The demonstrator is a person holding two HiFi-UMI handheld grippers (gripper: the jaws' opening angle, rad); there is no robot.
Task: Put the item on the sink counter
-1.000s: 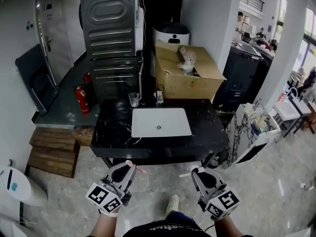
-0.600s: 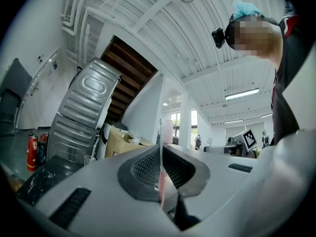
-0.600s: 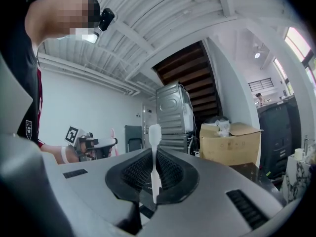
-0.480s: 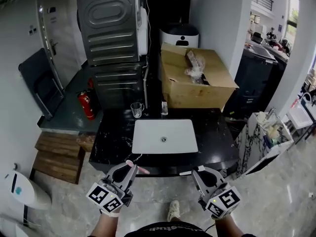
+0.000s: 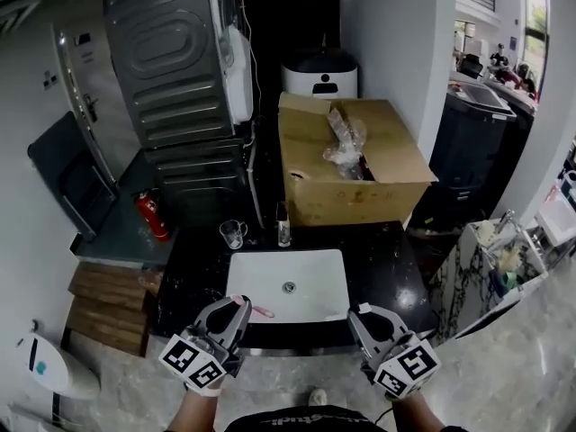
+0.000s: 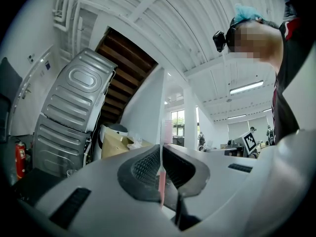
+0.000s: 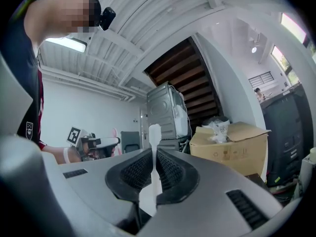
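"Now, what has been changed over the last second?"

"The sink counter (image 5: 387,277) has been closed in on. Earlier it lay well ahead across bare floor, and now its front edge is reached by both tools. The left gripper (image 5: 236,306) is clamped on a pink toothbrush (image 5: 256,310), whose end is seen over the near rim of the basin (image 5: 306,273). The right gripper (image 5: 363,316) is pinched on a white toothbrush (image 7: 154,152), carried at the counter's front edge. Neither grip has been altered."

"And what is meant by that for the task?"

"The approach may be judged as good as done. Nothing has been set down yet, so what is left is the placing, presumably on the dark stone beside the basin."

"What is to be said of the containers?"

"The basin is seen empty but for its drain. A glass (image 5: 232,233) is stood at the counter's back left, apparently empty. Behind the counter an open cardboard box (image 5: 360,192) is kept, with a crumpled clear plastic bag (image 5: 346,147) lodged in its top — what is wrapped inside cannot be told."
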